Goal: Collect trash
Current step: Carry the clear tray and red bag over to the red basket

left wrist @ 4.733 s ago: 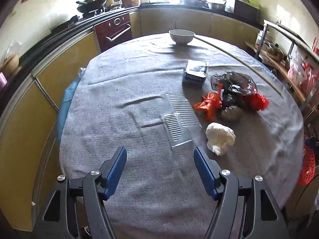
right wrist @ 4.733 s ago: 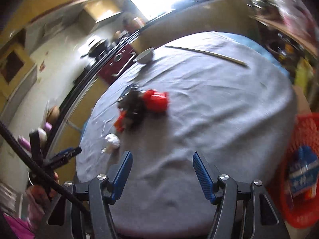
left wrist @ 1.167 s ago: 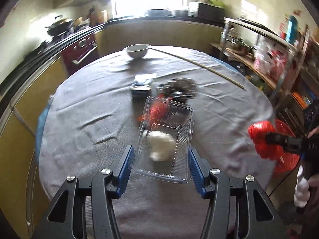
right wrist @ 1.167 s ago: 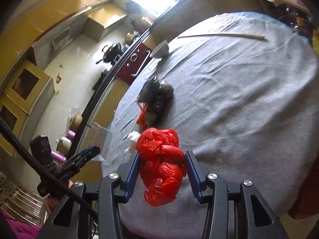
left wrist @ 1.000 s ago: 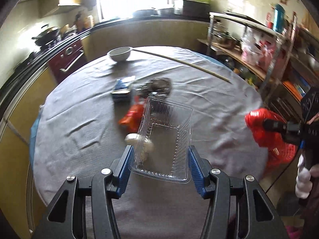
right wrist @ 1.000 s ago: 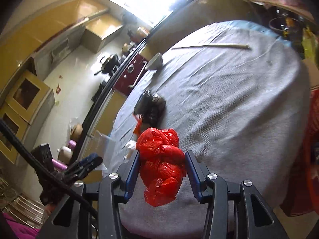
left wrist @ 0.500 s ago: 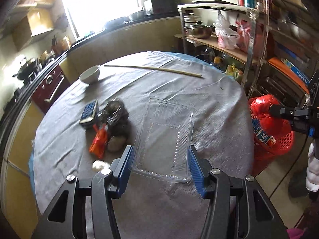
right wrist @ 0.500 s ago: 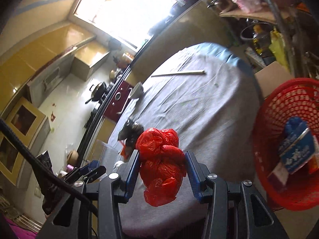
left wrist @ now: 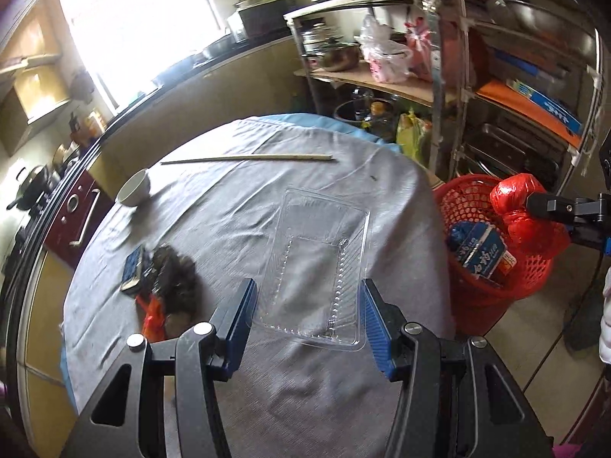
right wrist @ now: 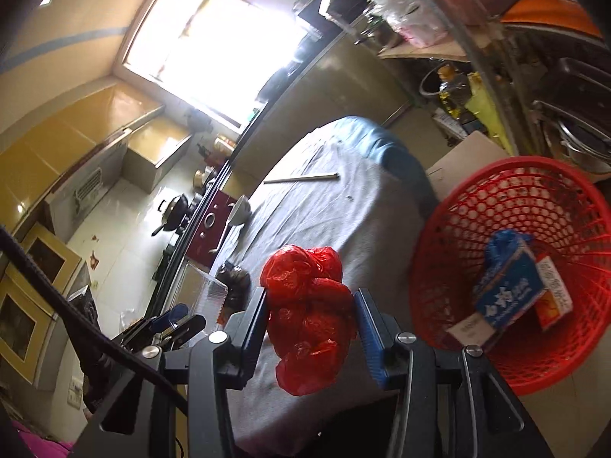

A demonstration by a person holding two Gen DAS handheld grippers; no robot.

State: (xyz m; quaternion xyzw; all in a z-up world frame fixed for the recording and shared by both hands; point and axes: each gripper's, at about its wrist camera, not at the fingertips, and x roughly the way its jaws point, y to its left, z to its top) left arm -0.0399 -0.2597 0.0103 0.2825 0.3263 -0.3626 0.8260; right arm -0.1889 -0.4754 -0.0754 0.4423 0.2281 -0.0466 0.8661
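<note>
On the far left of your left-wrist view the white bowl [left wrist: 133, 190] sits at the counter [left wrist: 236, 229] edge, with the long stick [left wrist: 246, 158] lying across the far side. Nearer, left of centre, the leftover trash is bunched together: a small blue box [left wrist: 131, 269], a dark crumpled bag [left wrist: 173, 278] and an orange scrap [left wrist: 151, 315] touching it.

In the centre, your left tool [left wrist: 307, 315] is pinching the clear plastic tray [left wrist: 315, 267], one pad on each long side, and the tray is lifted clear of the cloth. A moment ago that tray had the trash pile behind it; now it has swung right, toward the counter's right edge, with the pile left off to the side.

To the right stands the red basket [right wrist: 534, 252] on the floor just beside the counter, already holding a blue-and-white carton [right wrist: 506, 290]. Your right tool [right wrist: 311, 318] is pressed onto the red plastic bag [right wrist: 307, 305]. Half a second back the bag was over the counter; in the left-wrist view it now hangs over the basket rim.

That means both loads are nearly at the drop point. You can likely let the red bag go first, then bring the tray across; the tray is light and springy, so it may catch on the rim. The bunched pile will need another trip.
</note>
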